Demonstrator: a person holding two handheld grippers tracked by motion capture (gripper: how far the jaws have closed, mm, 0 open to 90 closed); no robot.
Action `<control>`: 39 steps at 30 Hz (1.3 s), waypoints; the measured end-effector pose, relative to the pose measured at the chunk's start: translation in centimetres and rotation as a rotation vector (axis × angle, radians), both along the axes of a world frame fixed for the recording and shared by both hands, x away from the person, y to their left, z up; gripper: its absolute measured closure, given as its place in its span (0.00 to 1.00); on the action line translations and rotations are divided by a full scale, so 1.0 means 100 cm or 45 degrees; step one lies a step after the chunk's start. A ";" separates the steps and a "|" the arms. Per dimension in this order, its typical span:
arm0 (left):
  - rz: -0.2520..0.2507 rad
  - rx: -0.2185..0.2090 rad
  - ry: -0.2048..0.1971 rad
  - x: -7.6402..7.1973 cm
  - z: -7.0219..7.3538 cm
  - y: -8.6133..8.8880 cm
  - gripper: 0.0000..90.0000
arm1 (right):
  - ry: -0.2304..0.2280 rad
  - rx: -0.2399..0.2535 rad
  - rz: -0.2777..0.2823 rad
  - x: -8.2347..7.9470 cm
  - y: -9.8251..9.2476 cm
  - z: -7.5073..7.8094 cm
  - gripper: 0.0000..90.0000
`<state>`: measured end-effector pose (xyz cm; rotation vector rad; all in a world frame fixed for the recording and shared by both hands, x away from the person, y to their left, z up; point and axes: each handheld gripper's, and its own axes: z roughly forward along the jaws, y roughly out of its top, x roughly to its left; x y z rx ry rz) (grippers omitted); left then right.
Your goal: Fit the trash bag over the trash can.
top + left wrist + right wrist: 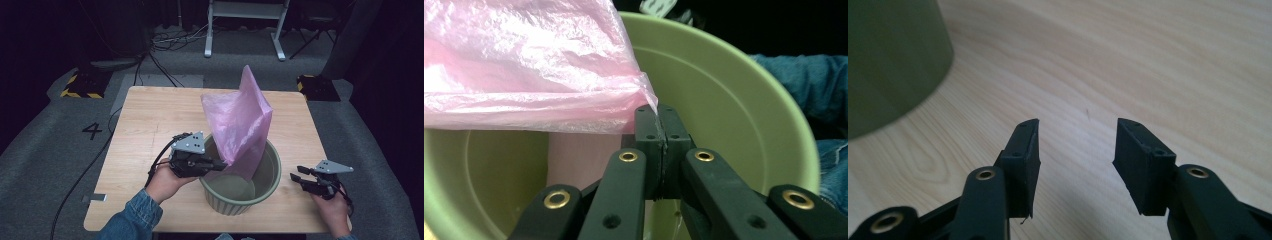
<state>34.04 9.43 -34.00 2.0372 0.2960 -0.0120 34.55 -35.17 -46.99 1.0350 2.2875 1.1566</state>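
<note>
Left tongs (pixel 220 164) clamped tight on a corner of the pink plastic bag (pixel 239 125), right at the near-left rim of the green bucket (pixel 267 187). Bag standing up out of the bucket, lower end hanging down inside, rest billowing above the rim. Right tongs (pixel 296 177) parted about halfway with nothing between them, low over the bare tabletop (pixel 150 120), just right of the bucket and well apart from the bag.
</note>
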 end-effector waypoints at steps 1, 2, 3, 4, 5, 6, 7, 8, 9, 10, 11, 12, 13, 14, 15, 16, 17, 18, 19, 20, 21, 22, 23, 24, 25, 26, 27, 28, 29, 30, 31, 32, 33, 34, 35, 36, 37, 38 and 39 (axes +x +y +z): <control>0.002 -0.002 0.009 0.001 -0.001 0.001 0.99 | -0.006 0.010 0.003 0.000 0.000 0.005 0.58; 0.002 -0.007 0.012 0.002 -0.002 0.002 0.99 | -0.014 0.018 0.012 0.000 0.000 0.011 0.58; 0.007 -0.009 0.018 0.003 -0.003 0.003 0.99 | -0.022 0.024 0.016 0.000 0.001 0.016 0.58; 0.007 -0.007 0.017 0.004 -0.004 0.003 0.99 | -0.023 0.037 0.025 0.000 0.001 0.021 0.58; 0.010 -0.005 0.022 0.004 -0.005 0.004 0.99 | -0.029 0.048 0.030 0.001 0.001 0.026 0.58; 0.008 -0.002 0.020 0.004 -0.005 0.004 0.99 | -0.029 0.063 0.037 0.001 0.000 0.030 0.58; 0.010 0.000 0.022 0.004 -0.006 0.004 0.99 | -0.029 0.076 0.045 0.001 0.000 0.035 0.57; 0.009 0.004 0.019 0.005 -0.007 0.005 0.99 | -0.029 0.093 0.051 0.002 0.000 0.039 0.57; 0.011 0.010 0.015 0.004 -0.007 0.005 0.99 | -0.030 0.103 0.060 0.002 0.000 0.043 0.56; 0.012 0.017 0.011 0.004 -0.007 0.005 0.99 | -0.026 0.113 0.065 0.003 0.000 0.047 0.56; 0.012 0.024 0.008 0.004 -0.008 0.005 0.99 | -0.027 0.114 0.072 0.003 0.001 0.051 0.55; 0.017 0.028 0.004 0.004 -0.008 0.005 0.99 | -0.031 0.120 0.079 0.004 0.001 0.054 0.55; 0.020 0.029 0.004 0.004 -0.009 0.005 0.99 | -0.030 0.125 0.087 0.004 0.002 0.058 0.55; 0.019 0.029 0.007 0.004 -0.010 0.006 0.99 | -0.033 0.126 0.097 0.005 0.003 0.061 0.54; 0.024 0.024 0.008 0.005 -0.011 0.006 0.99 | -0.036 0.133 0.105 0.005 0.004 0.065 0.54; 0.027 0.023 0.009 0.005 -0.011 0.007 0.99 | -0.039 0.137 0.115 0.006 0.005 0.068 0.54; 0.032 0.021 0.013 0.005 -0.012 0.008 0.99 | -0.041 0.138 0.123 0.006 0.006 0.072 0.54; 0.034 0.009 0.012 0.005 -0.012 0.009 0.98 | -0.046 0.139 0.135 0.007 0.008 0.075 0.54; 0.034 0.001 0.014 0.005 -0.012 0.010 0.98 | -0.052 0.135 0.142 0.007 0.010 0.078 0.54; 0.038 0.001 0.009 0.005 -0.012 0.011 0.98 | -0.056 0.131 0.150 0.008 0.012 0.082 0.54; 0.041 0.003 0.004 0.004 -0.012 0.011 0.98 | -0.060 0.130 0.161 0.009 0.013 0.085 0.54; 0.039 0.004 -0.003 0.004 -0.012 0.012 0.98 | -0.061 0.130 0.170 0.010 0.015 0.088 0.54; 0.039 0.000 -0.001 0.005 -0.012 0.012 0.98 | -0.061 0.129 0.178 0.011 0.016 0.091 0.54; 0.044 -0.001 0.000 0.005 -0.012 0.012 0.98 | -0.062 0.132 0.187 0.012 0.018 0.095 0.54; 0.047 0.003 -0.002 0.005 -0.012 0.012 0.98 | -0.067 0.134 0.199 0.013 0.019 0.099 0.54; 0.053 0.004 -0.003 0.005 -0.011 0.012 0.98 | -0.068 0.140 0.212 0.014 0.021 0.103 0.53; 0.057 0.013 -0.008 0.006 -0.011 0.012 0.98 | -0.073 0.141 0.223 0.014 0.023 0.107 0.53; 0.061 0.016 -0.011 0.005 -0.011 0.011 0.98 | -0.079 0.141 0.235 0.015 0.024 0.111 0.53; 0.063 0.021 -0.012 0.005 -0.011 0.010 0.98 | -0.084 0.138 0.246 0.016 0.026 0.116 0.53; 0.062 0.026 -0.013 0.005 -0.011 0.010 0.98 | -0.093 0.135 0.256 0.017 0.028 0.120 0.53; 0.063 0.026 -0.012 0.005 -0.011 0.009 0.98 | -0.097 0.131 0.264 0.018 0.030 0.124 0.53; 0.069 0.031 -0.016 0.005 -0.011 0.009 0.98 | -0.101 0.127 0.273 0.019 0.033 0.128 0.53; 0.073 0.038 -0.024 0.005 -0.011 0.009 0.98 | -0.107 0.125 0.283 0.020 0.035 0.131 0.53; 0.081 0.048 -0.032 0.004 -0.010 0.009 0.98 | -0.111 0.122 0.292 0.022 0.037 0.134 0.53; 0.089 0.058 -0.043 0.004 -0.009 0.009 0.98 | -0.113 0.119 0.301 0.023 0.039 0.137 0.53; 0.099 0.065 -0.054 0.004 -0.009 0.010 0.97 | -0.118 0.116 0.309 0.025 0.042 0.140 0.53; 0.107 0.067 -0.058 0.004 -0.008 0.010 0.97 | -0.120 0.115 0.318 0.026 0.044 0.142 0.53; 0.111 0.062 -0.058 0.004 -0.007 0.011 0.97 | -0.122 0.114 0.326 0.028 0.047 0.145 0.53; 0.113 0.057 -0.058 0.004 -0.007 0.012 0.97 | -0.122 0.115 0.335 0.029 0.050 0.147 0.53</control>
